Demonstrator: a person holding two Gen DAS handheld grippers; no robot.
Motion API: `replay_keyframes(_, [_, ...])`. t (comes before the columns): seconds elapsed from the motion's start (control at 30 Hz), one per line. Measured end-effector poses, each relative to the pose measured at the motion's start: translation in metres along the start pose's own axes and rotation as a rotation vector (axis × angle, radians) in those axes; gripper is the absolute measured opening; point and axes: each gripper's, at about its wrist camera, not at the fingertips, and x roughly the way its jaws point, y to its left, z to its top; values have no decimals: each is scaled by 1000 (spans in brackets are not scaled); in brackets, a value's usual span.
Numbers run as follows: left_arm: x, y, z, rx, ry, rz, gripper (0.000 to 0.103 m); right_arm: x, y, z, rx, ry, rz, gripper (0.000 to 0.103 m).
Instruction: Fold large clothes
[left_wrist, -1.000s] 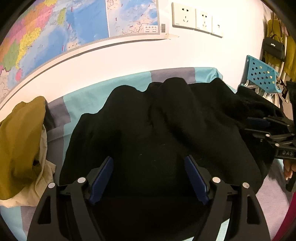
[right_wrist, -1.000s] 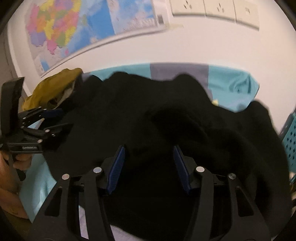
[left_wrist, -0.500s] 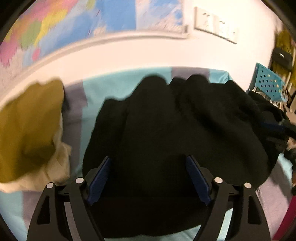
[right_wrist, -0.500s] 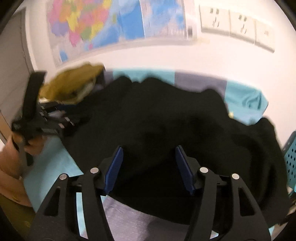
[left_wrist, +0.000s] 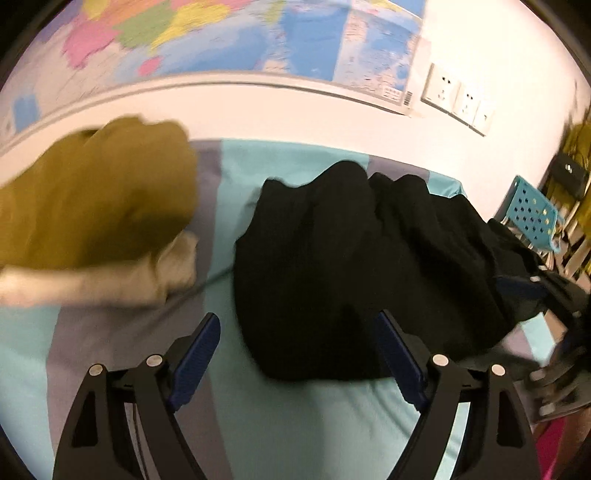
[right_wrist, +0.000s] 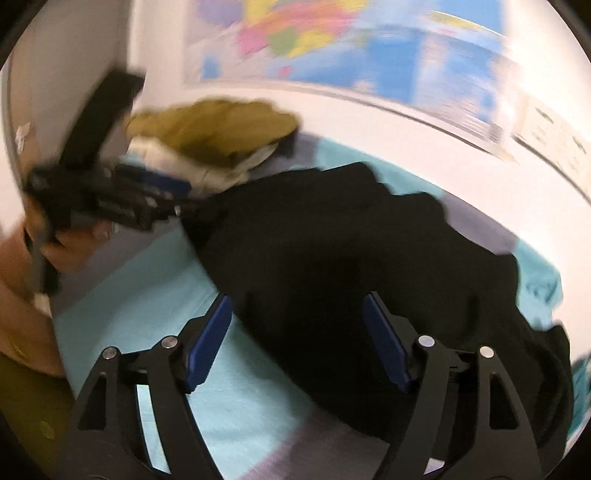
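White wall (left_wrist: 258, 110) with colourful map (left_wrist: 221, 33) and three sockets (left_wrist: 456, 98); bed with teal-and-grey striped sheet (left_wrist: 295, 424); perforated teal chair (left_wrist: 532, 210) at right. Warm indoor light.

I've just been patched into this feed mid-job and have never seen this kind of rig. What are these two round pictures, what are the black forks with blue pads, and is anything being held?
Each round picture comes from a fisheye camera on a hand-held two-finger gripper, looking along its fingers.

The left gripper stands open over the teal-and-grey striped sheet, holding nothing.

The right gripper has its jaws opening; nothing is pinched between them.

On the sheet lies a crumpled black garment, the one to fold. Beside it is an olive-yellow garment on a cream cloth.

In the right view, a hand holds the other gripper.
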Motion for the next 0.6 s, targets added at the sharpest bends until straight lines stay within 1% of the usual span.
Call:
replay_keyframes(0.1, [-7, 7, -15, -21, 20, -14, 82, 23, 22, 1, -85, 34, -2, 73])
replay_keyframes(0.17, [-8, 7, -27, -27, 50, -37, 83, 38, 32, -2, -139, 64, -33, 74])
replay_keyframes(0.23, [-5, 8, -34, -44, 79, -66, 83, 51, 39, -5, -187, 78, -61, 78])
replay_keyframes(0.27, [-1, 8, -38, -58, 101, -87, 83, 54, 39, -6, -197, 82, -74, 78])
replay_keyframes(0.3, [2, 7, -40, -63, 114, -94, 82, 57, 39, -7, -209, 79, -94, 73])
replay_keyframes(0.33, [6, 5, -42, -66, 127, -104, 83, 59, 40, -7, -225, 71, -115, 65])
replay_keyframes(0.37, [10, 4, -42, -74, 140, -126, 82, 60, 39, -7, -232, 69, -124, 63])
replay_keyframes(0.4, [12, 2, -41, -75, 131, -126, 83, 61, 36, -6, -223, 68, -123, 54])
replay_keyframes(0.43, [13, 0, -40, -72, 127, -135, 83, 60, 34, -5, -213, 64, -122, 48])
replay_keyframes(0.47, [16, -1, -37, -77, 133, -166, 83, 56, 28, -3, -182, 50, -101, 44])
replay_keyframes(0.53, [21, -3, -33, -106, 138, -204, 83, 48, 17, 1, -114, 19, -62, 27])
replay_keyframes(0.57, [24, -4, -30, -113, 139, -228, 83, 40, 5, 6, -40, -9, -22, 25])
replay_keyframes(0.6, [29, -6, -27, -125, 146, -249, 83, 37, 0, 8, -11, -19, -8, 23])
